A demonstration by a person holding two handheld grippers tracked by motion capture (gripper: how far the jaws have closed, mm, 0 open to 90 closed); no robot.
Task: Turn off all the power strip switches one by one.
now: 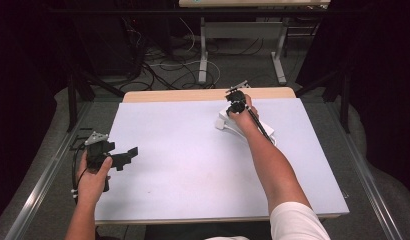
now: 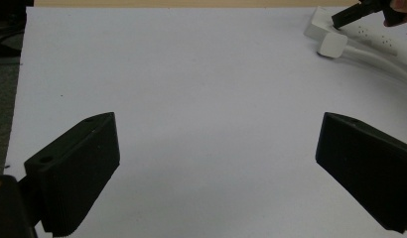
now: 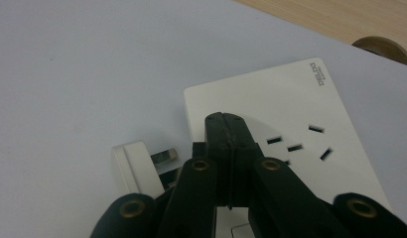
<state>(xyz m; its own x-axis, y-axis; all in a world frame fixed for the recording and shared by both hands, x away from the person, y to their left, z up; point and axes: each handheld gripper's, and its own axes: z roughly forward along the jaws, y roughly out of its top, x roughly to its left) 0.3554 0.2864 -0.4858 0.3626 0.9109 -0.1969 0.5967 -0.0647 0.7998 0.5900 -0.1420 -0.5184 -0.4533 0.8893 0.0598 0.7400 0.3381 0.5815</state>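
Observation:
A white power strip [image 1: 253,126] lies at the table's far right; its socket holes [image 3: 296,147] show in the right gripper view. A white plug [image 3: 137,166] lies on its side beside the strip's end, a metal prong showing. My right gripper [image 3: 225,130] is shut with nothing visible between its jaws, and its tip sits over the end of the strip [image 3: 271,104]. From above, the right gripper [image 1: 235,107] hangs over the strip. My left gripper [image 1: 124,157] rests at the near left, open and empty, with its jaws wide apart [image 2: 216,168]. Far off in that view are the strip [image 2: 375,39] and plug [image 2: 332,45].
A white sheet [image 1: 193,155] covers the table, with a bare wooden band [image 1: 193,95] along the far edge and a round hole [image 3: 382,47] in it. Cables and desk legs [image 1: 203,60] stand on the floor beyond. Metal rails [image 1: 43,175] run along both sides.

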